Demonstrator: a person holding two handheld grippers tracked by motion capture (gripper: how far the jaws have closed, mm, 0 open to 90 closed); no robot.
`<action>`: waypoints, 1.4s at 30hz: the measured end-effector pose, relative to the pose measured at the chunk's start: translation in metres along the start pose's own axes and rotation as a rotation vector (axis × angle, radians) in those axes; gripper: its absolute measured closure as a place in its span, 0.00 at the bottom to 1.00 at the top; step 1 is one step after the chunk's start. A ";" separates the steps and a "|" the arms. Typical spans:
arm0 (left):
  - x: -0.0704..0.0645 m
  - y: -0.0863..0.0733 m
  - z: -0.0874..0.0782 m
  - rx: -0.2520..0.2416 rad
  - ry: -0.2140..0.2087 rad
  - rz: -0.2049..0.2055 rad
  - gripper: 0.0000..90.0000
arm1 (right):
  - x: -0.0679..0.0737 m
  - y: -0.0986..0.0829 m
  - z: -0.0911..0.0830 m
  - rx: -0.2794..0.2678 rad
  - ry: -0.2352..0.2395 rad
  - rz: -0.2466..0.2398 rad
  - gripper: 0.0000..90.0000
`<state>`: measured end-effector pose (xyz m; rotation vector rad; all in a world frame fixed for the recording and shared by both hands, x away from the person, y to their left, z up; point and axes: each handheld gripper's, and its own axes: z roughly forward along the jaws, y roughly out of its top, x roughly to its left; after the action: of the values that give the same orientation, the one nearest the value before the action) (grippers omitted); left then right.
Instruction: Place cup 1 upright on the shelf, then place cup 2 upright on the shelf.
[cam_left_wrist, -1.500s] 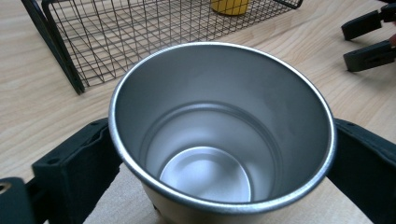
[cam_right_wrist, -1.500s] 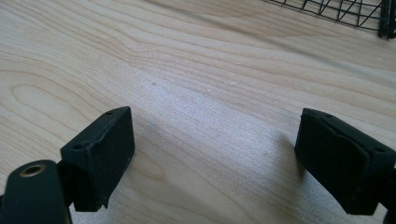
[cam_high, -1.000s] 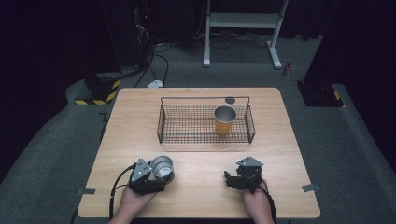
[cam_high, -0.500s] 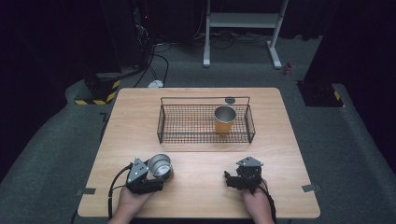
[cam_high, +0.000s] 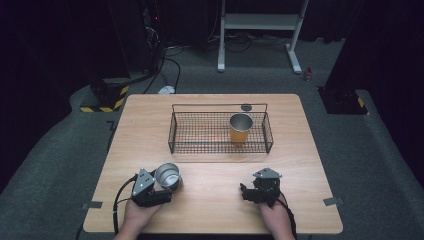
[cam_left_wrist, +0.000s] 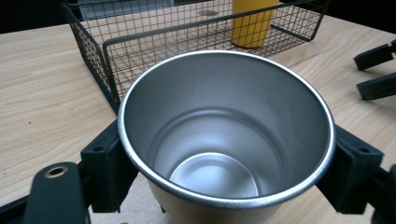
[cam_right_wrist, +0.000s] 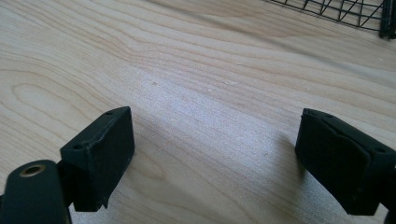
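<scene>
The steel cup (cam_high: 168, 175) stands upright near the table's front edge, and the left gripper (cam_high: 161, 186) has it: one black jaw pressed to each side of the wall, just under the rolled rim. Over to the right, the right gripper (cam_high: 247, 191) rests low on the wooden table (cam_high: 145, 127), jaws spread wide on bare grain. Beyond both sits a black wire basket (cam_high: 172, 134) with a yellow cup (cam_high: 240, 128) upright inside. The steel cup's inside is brushed, smooth, empty.
</scene>
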<state>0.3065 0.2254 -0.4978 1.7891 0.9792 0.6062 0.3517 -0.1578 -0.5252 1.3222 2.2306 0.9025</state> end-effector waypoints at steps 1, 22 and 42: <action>0.000 -0.001 0.001 -0.001 -0.001 -0.009 0.21 | 0.000 0.000 0.000 0.000 0.003 -0.002 0.13; -0.004 0.028 0.006 0.008 0.040 -0.048 0.21 | -0.003 0.000 0.000 0.001 0.024 -0.031 0.13; -0.001 0.069 0.015 -0.045 0.043 -0.038 0.21 | -0.004 0.001 0.001 0.002 0.034 -0.038 0.13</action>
<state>0.3414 0.2028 -0.4406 1.7206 1.0185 0.6402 0.3547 -0.1613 -0.5252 1.2697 2.2750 0.9161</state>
